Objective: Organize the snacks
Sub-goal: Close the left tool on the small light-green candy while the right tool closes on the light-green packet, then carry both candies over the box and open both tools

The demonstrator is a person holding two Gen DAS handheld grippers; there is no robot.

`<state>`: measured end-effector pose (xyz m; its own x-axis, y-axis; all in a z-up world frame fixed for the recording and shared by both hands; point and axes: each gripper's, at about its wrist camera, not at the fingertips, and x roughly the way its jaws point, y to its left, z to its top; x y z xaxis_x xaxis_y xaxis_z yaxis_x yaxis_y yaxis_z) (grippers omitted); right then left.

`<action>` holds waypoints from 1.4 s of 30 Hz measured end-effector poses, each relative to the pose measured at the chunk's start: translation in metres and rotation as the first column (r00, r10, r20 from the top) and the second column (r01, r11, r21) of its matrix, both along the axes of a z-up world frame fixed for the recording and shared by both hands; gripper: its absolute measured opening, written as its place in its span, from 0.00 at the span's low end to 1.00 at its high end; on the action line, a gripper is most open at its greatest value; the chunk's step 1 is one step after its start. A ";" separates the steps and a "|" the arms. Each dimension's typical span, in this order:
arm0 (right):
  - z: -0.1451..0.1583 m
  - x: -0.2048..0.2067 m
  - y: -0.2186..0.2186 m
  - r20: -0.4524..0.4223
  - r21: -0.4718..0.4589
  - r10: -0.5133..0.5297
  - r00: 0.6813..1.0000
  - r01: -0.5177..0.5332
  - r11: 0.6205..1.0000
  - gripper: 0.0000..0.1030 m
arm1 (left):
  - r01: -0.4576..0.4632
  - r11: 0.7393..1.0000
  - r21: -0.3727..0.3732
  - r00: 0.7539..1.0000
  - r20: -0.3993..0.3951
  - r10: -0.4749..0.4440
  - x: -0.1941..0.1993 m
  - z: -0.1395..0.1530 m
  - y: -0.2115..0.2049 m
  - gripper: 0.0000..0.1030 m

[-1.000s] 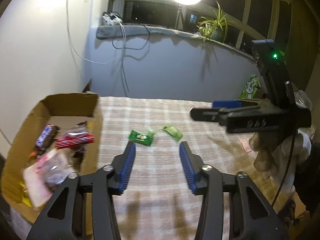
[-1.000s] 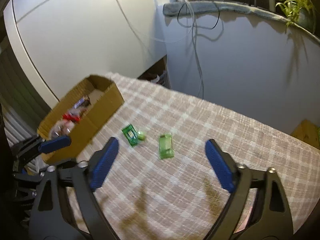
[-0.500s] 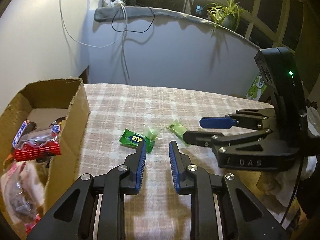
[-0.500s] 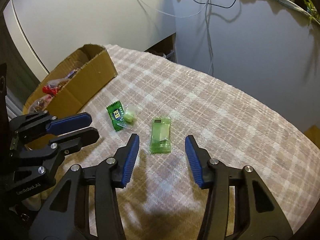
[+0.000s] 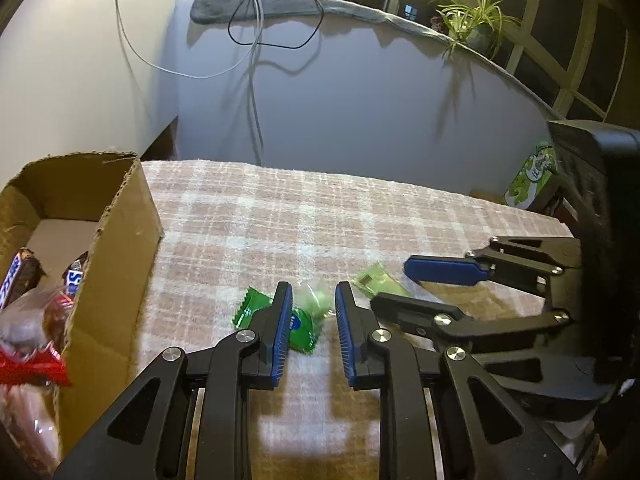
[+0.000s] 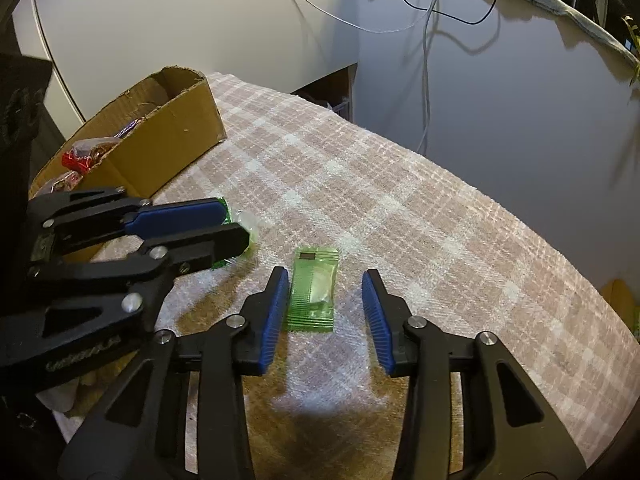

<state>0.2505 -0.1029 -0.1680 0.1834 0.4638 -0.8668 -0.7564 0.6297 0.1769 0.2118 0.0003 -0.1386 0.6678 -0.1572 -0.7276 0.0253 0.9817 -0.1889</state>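
Two green snack packets lie on the checked tablecloth. A dark green packet [image 5: 256, 308] with a pale candy beside it lies under my left gripper [image 5: 310, 300], whose jaws are narrowly open around it. A light green packet [image 6: 313, 290] lies flat between the open jaws of my right gripper [image 6: 326, 292], nearer the left finger. The light green packet also shows in the left wrist view [image 5: 376, 280]. The left gripper also shows in the right wrist view [image 6: 232, 224], over the dark green packet [image 6: 224, 206].
A cardboard box [image 5: 120, 240] holding several wrapped snacks stands at the table's left edge; it also shows in the right wrist view [image 6: 176, 132]. A green carton [image 5: 528, 178] stands past the far right edge. Cables hang down the wall behind.
Both grippers have moved forward and down to the packets. The left jaws narrowed, then widened a little. The right jaws narrowed from wide open.
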 end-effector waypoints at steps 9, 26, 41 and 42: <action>0.002 -0.009 0.003 0.062 -0.068 0.082 0.995 -0.078 0.995 0.27 | 0.025 1.000 0.014 0.999 -0.035 -0.025 0.009 -0.007 -0.005 0.21; 0.007 -0.014 -0.008 0.051 -0.047 0.076 0.996 -0.073 0.996 0.21 | 0.045 0.995 0.087 0.998 -0.037 -0.042 0.017 -0.012 -0.014 0.14; 0.038 -0.007 -0.048 0.020 0.063 -0.043 0.999 0.041 0.997 0.21 | 0.064 0.997 0.042 0.998 0.010 -0.065 -0.002 0.000 -0.018 0.11; 0.045 -0.007 -0.053 0.018 0.079 -0.053 0.998 0.051 0.996 0.21 | 0.066 0.997 0.035 0.998 0.016 -0.066 -0.003 0.003 -0.018 0.11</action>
<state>0.2439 -0.1555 -0.1231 0.2258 0.5194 -0.8241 -0.7268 0.6531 0.2125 0.2087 -0.0178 -0.1352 0.6695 -0.1764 -0.7216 0.0931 0.9837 -0.1541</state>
